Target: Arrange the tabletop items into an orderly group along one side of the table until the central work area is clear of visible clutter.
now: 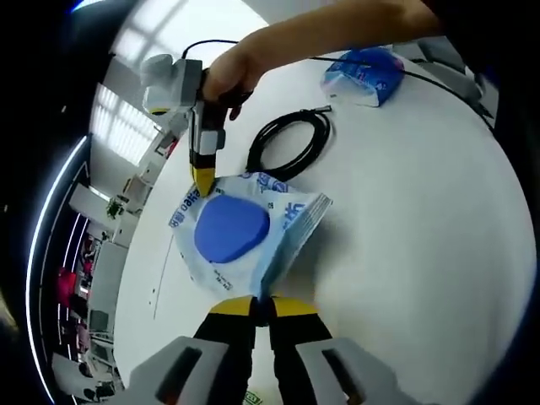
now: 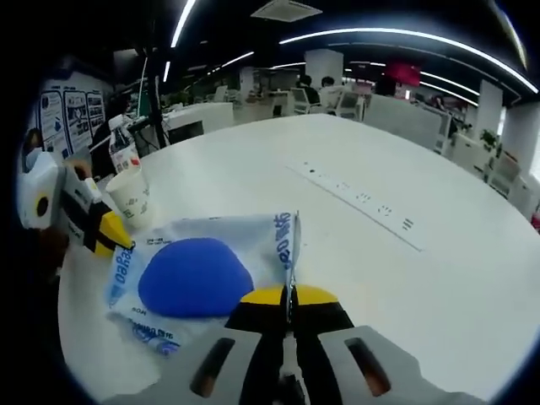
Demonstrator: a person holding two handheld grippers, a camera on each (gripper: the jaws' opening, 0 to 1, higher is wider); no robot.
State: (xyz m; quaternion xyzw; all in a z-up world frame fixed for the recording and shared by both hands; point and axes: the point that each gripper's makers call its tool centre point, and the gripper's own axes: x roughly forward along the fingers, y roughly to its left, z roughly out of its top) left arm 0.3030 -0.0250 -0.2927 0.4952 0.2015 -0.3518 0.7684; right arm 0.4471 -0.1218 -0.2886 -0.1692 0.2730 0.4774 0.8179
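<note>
— Step in hand?

— Shifting one item, seemingly. Broad white table (image 1: 439, 253) under everything. Flat tissue packet (image 1: 232, 229) with a blue oval on it, stretched between both tools and touching both.

— Grip?

— Left gripper (image 1: 261, 305) clenched on the packet's near edge, right at its own tips. Right gripper (image 1: 203, 181), held in a hand (image 1: 232, 72), pinching the opposite corner, straight ahead of the left tool. Same from the right gripper view: own jaws closed on the packet's (image 2: 196, 277) edge, left gripper (image 2: 110, 239) clamped on the corner ahead and to the left.

— Lifted or lying flat?

— Hard to tell; looks low over the table, maybe resting on it.

— Other clutter?

— Black cable coil (image 1: 291, 142) just beyond the packet, ahead of the left tool. Second packet (image 1: 367, 76), blue and white, farther ahead and to the right, well apart. Paper cup (image 2: 131, 196) ahead-left of the right tool, just beyond the left gripper.

— Next move?

— Probably both tools travelling together toward one table edge, keeping the packet level, then letting go beside another item. Afterwards the coil, likely floppy, needing a pinch across several loops.
</note>
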